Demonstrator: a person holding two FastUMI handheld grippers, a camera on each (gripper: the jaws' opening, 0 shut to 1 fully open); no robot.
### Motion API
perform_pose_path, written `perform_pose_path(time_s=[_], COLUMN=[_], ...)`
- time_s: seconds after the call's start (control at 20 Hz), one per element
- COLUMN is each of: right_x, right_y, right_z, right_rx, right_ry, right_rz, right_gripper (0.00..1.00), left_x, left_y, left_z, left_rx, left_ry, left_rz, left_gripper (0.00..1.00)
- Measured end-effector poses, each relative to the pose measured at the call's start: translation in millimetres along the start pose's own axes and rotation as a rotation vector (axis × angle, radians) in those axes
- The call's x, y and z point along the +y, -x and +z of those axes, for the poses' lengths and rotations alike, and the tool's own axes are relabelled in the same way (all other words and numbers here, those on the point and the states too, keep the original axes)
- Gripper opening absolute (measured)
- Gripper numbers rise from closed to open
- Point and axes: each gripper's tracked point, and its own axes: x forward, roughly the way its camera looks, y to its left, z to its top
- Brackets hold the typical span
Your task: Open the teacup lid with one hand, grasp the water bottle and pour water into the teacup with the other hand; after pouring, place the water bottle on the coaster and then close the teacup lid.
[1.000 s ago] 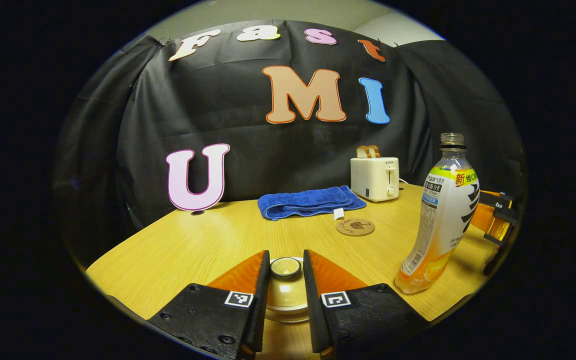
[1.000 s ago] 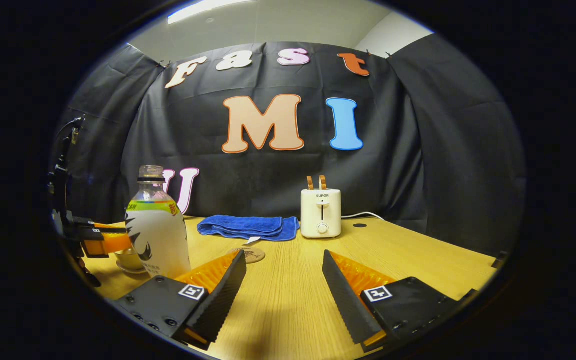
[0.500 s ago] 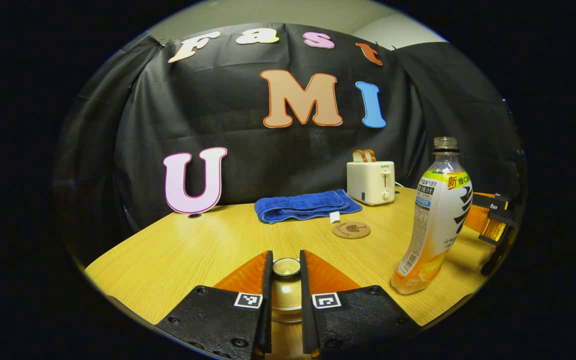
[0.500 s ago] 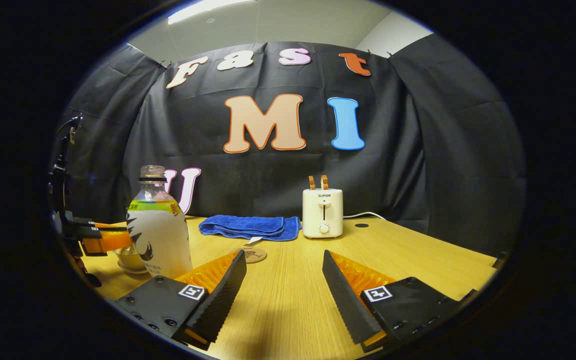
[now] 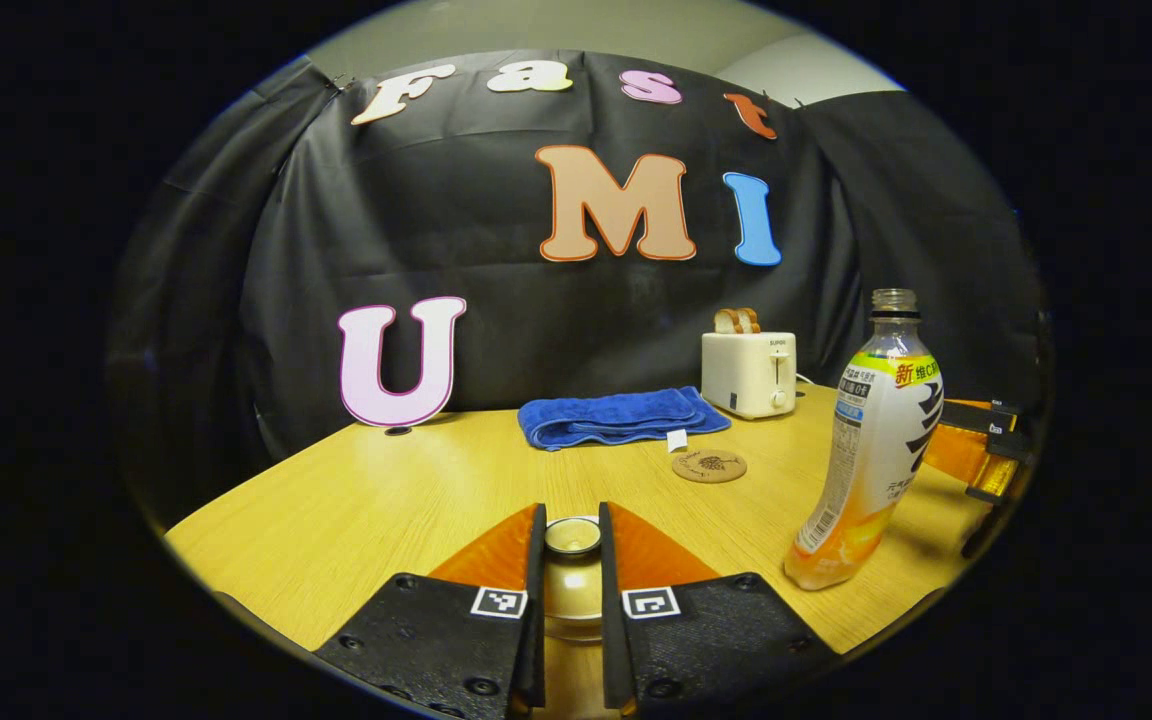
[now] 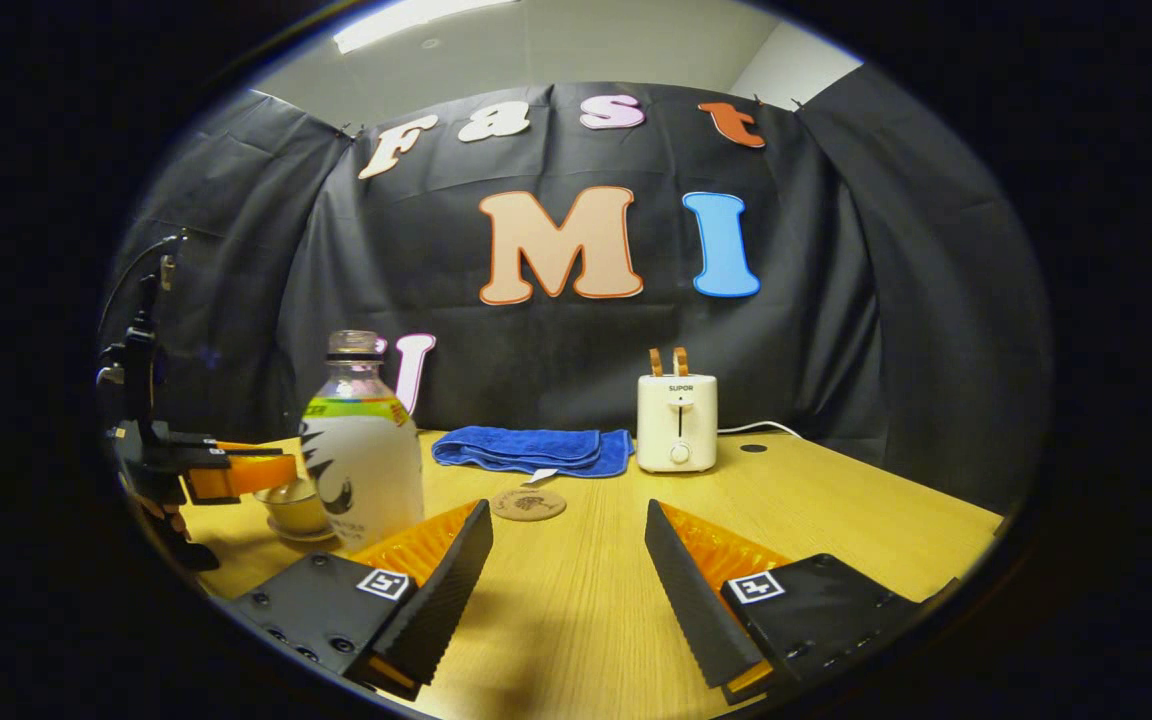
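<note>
Nearest, left claw clenched on the teacup lid: lid-opening step, lift straight up next. Right claw gaped empty; water bottle at its ten o'clock, coaster beyond on the bench.

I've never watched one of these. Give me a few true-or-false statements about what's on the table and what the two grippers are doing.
1. The left gripper is shut on the lid. True.
2. The bottle has a cap on. False: its neck is open.
3. The bottle stands on the coaster. False: the coaster is bare, and the bottle stands on the table.
4. The right gripper is open and holds nothing. True.
5. Bread sticks up from the toaster. True.
6. The towel is red. False: blue.
</note>
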Motion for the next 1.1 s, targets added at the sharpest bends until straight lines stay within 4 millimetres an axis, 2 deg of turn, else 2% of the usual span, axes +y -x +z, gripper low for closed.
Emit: perform_pose_path(time_s=[0.2,0.25,0.3,0.45,0.65,0.7,0.75,0.8,0.9,0.95,1.1], right_x=[14,18,22,37,58,62,67,72,80,83,94], right_y=[14,17,19,26,30,31,32,32,31,30,26], right_z=[-1,0,-2,-1,-3,-4,-4,-4,-5,-6,-9], right_rx=[0.008,0.007,0.009,0.011,0.019,0.023,0.025,0.027,0.034,0.039,0.058], right_ry=[-0.003,-0.001,-0.003,-0.004,-0.003,-0.002,-0.001,0.001,0.000,0.000,0.004], right_rz=[0.053,0.067,0.084,0.133,0.189,0.202,0.214,0.226,0.245,0.254,0.275], right_gripper=[0.98,0.94,0.98,1.00,0.98,0.94,0.98,0.94,0.98,0.94,0.94], left_x=[7,8,9,13,21,22,23,24,27,28,31], left_y=[6,8,9,16,23,25,26,28,31,31,34], left_z=[5,4,3,4,14,17,18,19,22,22,22], left_rx=[-0.010,-0.009,-0.010,-0.013,-0.041,-0.049,-0.050,-0.054,-0.062,-0.063,-0.064], left_ry=[0.003,0.007,0.011,0.014,0.013,0.010,0.006,0.000,-0.006,-0.004,0.007], left_rz=[0.018,0.019,0.022,0.033,0.055,0.058,0.061,0.064,0.070,0.073,0.077], left_gripper=[0.20,0.20,0.20,0.20,0.20,0.20,0.19,0.20,0.19,0.20,0.20])
